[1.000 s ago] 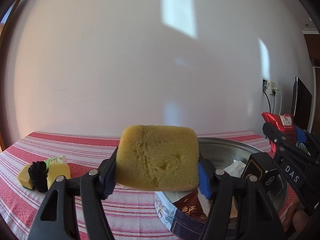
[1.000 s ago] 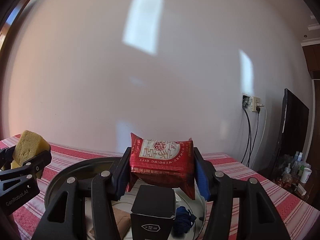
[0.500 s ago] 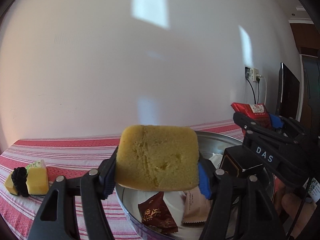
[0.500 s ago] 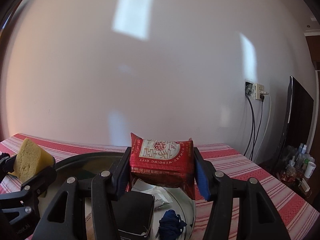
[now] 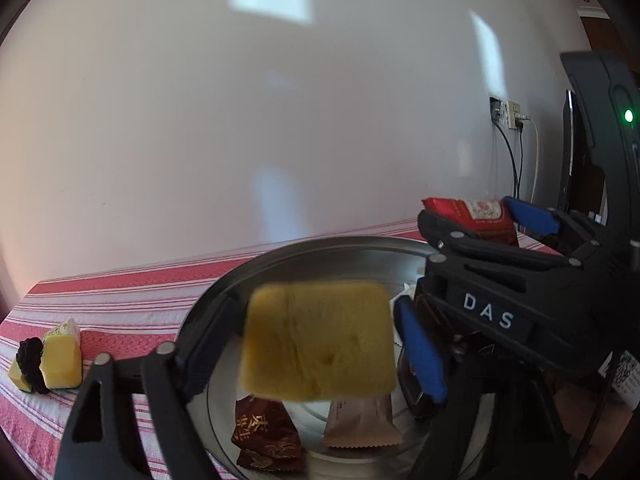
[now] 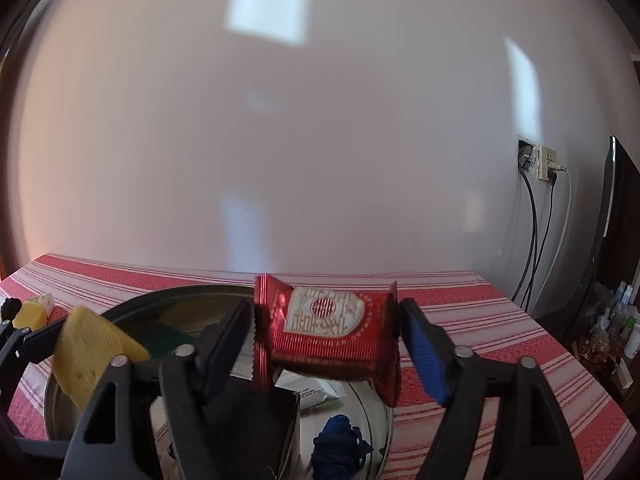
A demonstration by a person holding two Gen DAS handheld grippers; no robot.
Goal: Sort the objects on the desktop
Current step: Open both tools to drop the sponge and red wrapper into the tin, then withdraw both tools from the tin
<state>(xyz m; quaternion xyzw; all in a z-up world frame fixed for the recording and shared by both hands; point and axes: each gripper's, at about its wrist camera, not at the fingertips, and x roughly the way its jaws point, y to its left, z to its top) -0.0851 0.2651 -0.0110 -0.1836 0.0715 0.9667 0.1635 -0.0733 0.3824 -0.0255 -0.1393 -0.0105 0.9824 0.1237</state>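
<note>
The yellow sponge (image 5: 320, 340) hangs blurred between the spread fingers of my left gripper (image 5: 316, 346), whose jaws are opening; a thin gap shows at each pad. It is over the round metal tin (image 5: 280, 252). My right gripper (image 6: 326, 344) is opening too, and the red snack packet (image 6: 324, 328) sits loose between its pads above the tin's (image 6: 160, 296) far side. From the left wrist the red packet (image 5: 476, 216) shows at right. In the right wrist view the sponge (image 6: 92, 356) is at left.
Inside the tin lie a dark red packet (image 5: 266, 436), a beige packet (image 5: 360, 420), a black box (image 6: 252, 420) and a blue cloth bundle (image 6: 340, 444). Yellow blocks (image 5: 60, 356) with a black band lie left on the striped tablecloth (image 5: 120, 300). Socket and cables (image 6: 540, 164) are on the right wall.
Both grippers' jaws have spread apart. The sponge and the red packet, gripped before, now sit lower and loose between the pads. Both hands have shifted further over the tin.
</note>
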